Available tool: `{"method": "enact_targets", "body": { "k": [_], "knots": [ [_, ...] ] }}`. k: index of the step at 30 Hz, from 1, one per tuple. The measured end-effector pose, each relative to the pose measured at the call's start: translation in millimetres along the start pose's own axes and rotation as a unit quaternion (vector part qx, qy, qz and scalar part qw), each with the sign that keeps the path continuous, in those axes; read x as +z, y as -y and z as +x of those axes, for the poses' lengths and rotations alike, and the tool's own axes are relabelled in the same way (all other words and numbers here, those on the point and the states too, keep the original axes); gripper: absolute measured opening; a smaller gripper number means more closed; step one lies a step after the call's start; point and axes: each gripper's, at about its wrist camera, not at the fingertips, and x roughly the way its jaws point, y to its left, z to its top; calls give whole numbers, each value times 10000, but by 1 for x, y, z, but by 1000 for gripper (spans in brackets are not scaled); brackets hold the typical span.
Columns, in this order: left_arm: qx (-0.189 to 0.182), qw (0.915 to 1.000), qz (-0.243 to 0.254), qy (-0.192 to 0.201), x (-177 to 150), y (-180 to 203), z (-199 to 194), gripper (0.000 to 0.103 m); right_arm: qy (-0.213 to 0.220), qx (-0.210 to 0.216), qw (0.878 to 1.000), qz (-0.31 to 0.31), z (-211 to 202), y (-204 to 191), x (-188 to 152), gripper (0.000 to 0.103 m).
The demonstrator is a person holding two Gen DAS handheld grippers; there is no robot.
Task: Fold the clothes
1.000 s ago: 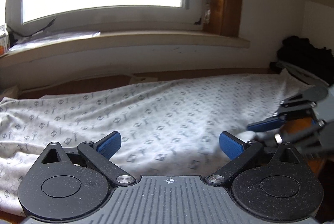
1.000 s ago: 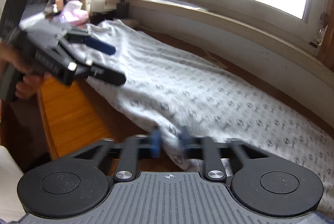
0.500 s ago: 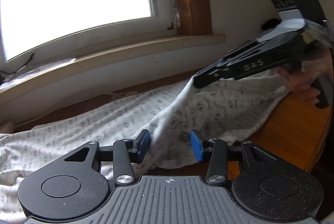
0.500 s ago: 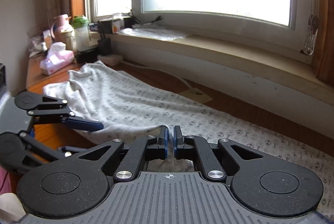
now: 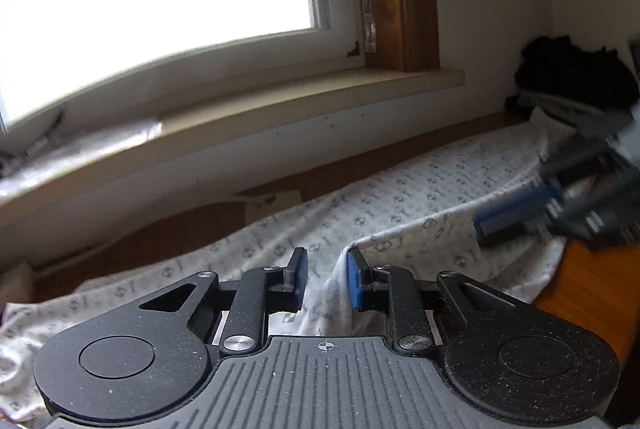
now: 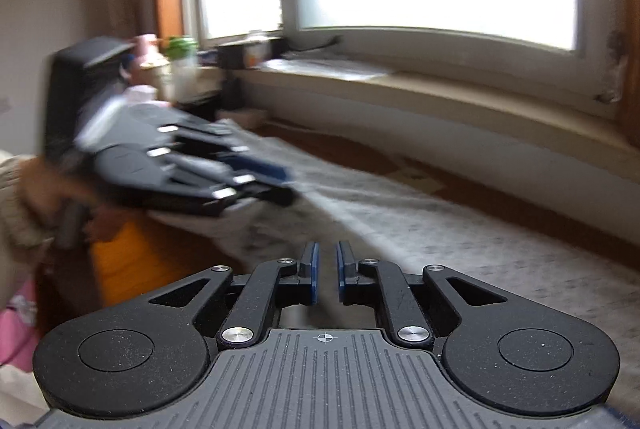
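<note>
Item under inspection: the patterned white garment lies spread along the wooden table, below the window sill, with its near hem at the table's front edge.

Left gripper: jaws have just been closing. A raised fold of cloth stands between them and touches one pad; a gap shows at the other pad, so the pinch is not yet made.

Right gripper: pads stand a narrow slit apart, having just opened a little. Whether the hem lies in that slit cannot be told; its own view shows none, and the left view is blurred there.

Risks:
- The fold may slide out if the left gripper rises before both pads bear on it.
- If the right gripper has let go, one corner lifts alone and the fold goes askew.
- Loose hem at the front edge may drag off the table.

Clearances: open cloth lies ahead toward the wall. The dark clothes pile closes off one end, bottles the other. The two grippers work near each other.
</note>
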Motion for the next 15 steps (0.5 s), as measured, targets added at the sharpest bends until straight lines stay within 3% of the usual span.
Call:
{"method": "enact_targets", "body": {
  "k": [4,8,15],
  "knots": [
    [80,9998,40,-198,-4,-3,7,27,-303,245,9992,-128,32,-17,-8,27],
    [102,9998,-104,-145,-12,-6,-4,31,-479,409,9980,-19,65,-19,-5,28],
    [456,9981,-349,-245,-29,-21,-24,35,-304,231,9983,-442,90,-34,7,48]
  ]
}}
